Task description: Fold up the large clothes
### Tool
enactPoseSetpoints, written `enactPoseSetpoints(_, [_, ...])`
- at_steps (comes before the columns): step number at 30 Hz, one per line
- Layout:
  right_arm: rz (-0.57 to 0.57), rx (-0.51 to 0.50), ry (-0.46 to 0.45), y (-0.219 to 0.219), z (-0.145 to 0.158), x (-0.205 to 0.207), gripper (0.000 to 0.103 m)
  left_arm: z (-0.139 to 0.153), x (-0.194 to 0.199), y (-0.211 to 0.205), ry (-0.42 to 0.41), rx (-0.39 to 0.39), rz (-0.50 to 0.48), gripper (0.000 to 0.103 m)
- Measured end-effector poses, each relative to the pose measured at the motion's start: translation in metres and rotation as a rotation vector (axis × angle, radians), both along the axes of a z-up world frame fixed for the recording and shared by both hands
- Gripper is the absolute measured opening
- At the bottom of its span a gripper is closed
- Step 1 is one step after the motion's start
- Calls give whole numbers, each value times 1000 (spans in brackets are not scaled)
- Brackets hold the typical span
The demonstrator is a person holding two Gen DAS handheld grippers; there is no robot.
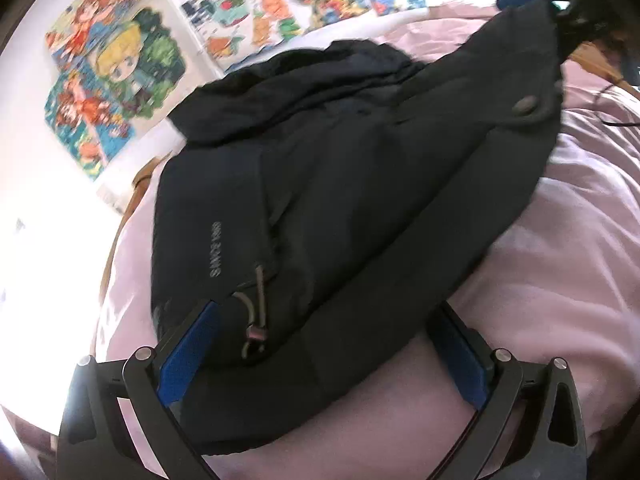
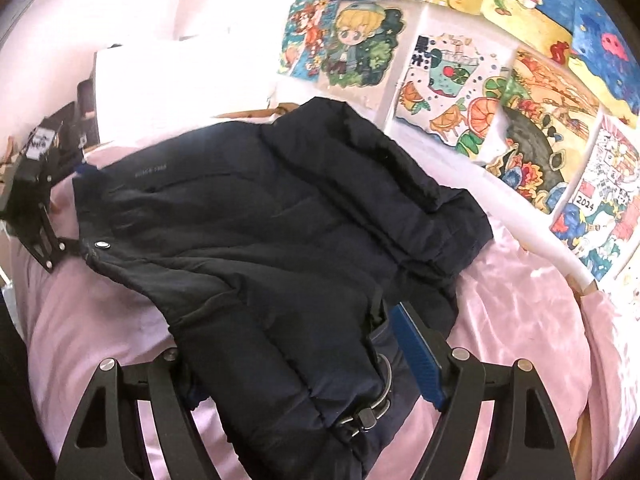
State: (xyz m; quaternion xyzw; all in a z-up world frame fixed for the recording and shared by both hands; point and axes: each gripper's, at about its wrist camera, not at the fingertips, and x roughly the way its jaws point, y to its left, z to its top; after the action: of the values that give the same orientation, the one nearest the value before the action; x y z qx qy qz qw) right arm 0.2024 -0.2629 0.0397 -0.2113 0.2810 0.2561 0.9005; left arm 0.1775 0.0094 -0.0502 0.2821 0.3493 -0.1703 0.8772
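A dark navy puffer jacket (image 1: 340, 168) lies on the pink bed (image 1: 560, 280). My left gripper (image 1: 326, 308) stands wide, with the jacket's hem corner and its cord toggle (image 1: 256, 332) between the blue pads. The fabric does not look pinched. In the right wrist view this gripper (image 2: 44, 184) sits at the jacket's far left corner. My right gripper (image 2: 296, 340) is shut on the opposite hem of the jacket (image 2: 280, 220). The fabric drapes over its left finger and hides it. In the left wrist view the jacket rises to a point at the right gripper (image 1: 560, 4).
Colourful drawings (image 2: 500, 92) cover the white wall behind the bed. A white pillow (image 2: 172, 88) lies at the head end. A wooden bed rail (image 2: 584, 284) runs along the wall side. Pink bedding surrounds the jacket.
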Motion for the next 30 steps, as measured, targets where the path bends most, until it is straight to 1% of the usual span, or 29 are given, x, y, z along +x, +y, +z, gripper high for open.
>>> enactPoseSetpoints(4, [-2, 0, -4, 0, -1, -1, 78, 2, 7, 11, 20, -29, 68, 102])
enactPoseSetpoints(8, [0, -7, -11, 0, -3, -2, 78, 5, 4, 16, 14, -30, 92, 102])
enactPoseSetpoints(12, [-11, 14, -9, -3, 0, 1, 78, 5, 3, 18, 14, -30, 90, 102])
enactPoseSetpoints(15, [-27, 45, 19, -5, 4, 7, 78, 3, 7, 18, 17, -23, 103, 102])
enactPoseSetpoints(18, [-42, 66, 42, -4, 10, 13, 78, 3, 15, 20, 26, -3, 147, 102])
enactPoseSetpoints(19, [-45, 69, 37, -4, 12, 14, 78, 5, 19, 23, 38, -19, 170, 101])
enactPoseSetpoints(22, [-51, 81, 16, -5, 17, 14, 78, 11, 23, 29, 53, -55, 187, 101])
enactPoseSetpoints(24, [-57, 87, 11, -9, 18, 13, 78, 16, 20, 29, 18, -34, 201, 100])
enactPoseSetpoints(25, [-58, 88, 9, -9, 17, 12, 78, 19, 18, 29, -1, -27, 203, 97])
enactPoseSetpoints(26, [-56, 91, 9, -11, 17, 11, 78, 22, 16, 31, -19, -31, 202, 91])
enactPoseSetpoints(27, [-51, 96, 13, -13, 14, 9, 78, 24, 13, 32, -32, -38, 205, 89])
enactPoseSetpoints(28, [-42, 97, 16, -13, 12, 6, 74, 24, 12, 31, -47, -37, 213, 87])
enactPoseSetpoints(29, [-17, 98, 23, -14, 8, 1, 63, 26, 8, 31, -74, -36, 214, 82])
enactPoseSetpoints(30, [10, 87, 27, -13, 1, -6, 59, 25, 5, 27, -98, -32, 206, 78])
